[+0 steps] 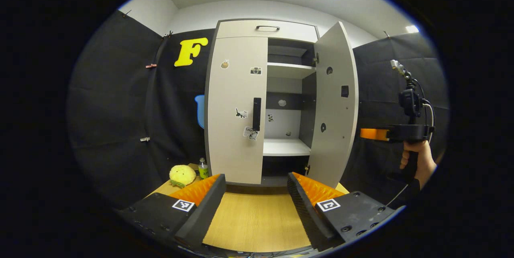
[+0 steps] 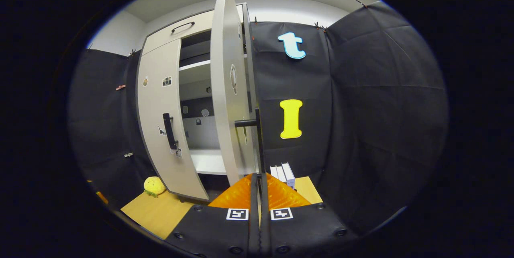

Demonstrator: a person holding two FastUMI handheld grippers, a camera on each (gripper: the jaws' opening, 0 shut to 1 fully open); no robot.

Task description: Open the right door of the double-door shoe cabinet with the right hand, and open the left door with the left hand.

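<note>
In the left gripper view, the left gripper (image 1: 255,193) hangs with its two fingers spread wide apart over the light wooden tabletop (image 1: 257,222), holding nothing, facing the pale grey double-door shoe cabinet (image 1: 265,29) that stands at the table's far edge. The cabinet's left door (image 1: 235,109) is closed, its black vertical bar handle (image 1: 257,114) untouched; the right door (image 1: 334,105) is swung open, showing white shelves inside. A yellow plush toy (image 1: 182,175) and a small green bottle (image 1: 203,168) sit left of the cabinet. Farther right, a hand (image 1: 417,161) holds the right gripper (image 1: 375,134) behind the open door. In the right gripper view, the right gripper (image 2: 259,187) has its fingers drawn together, clamped on the open door's black bar handle (image 2: 257,145). White boxes (image 2: 283,173) stand just beyond.
</note>
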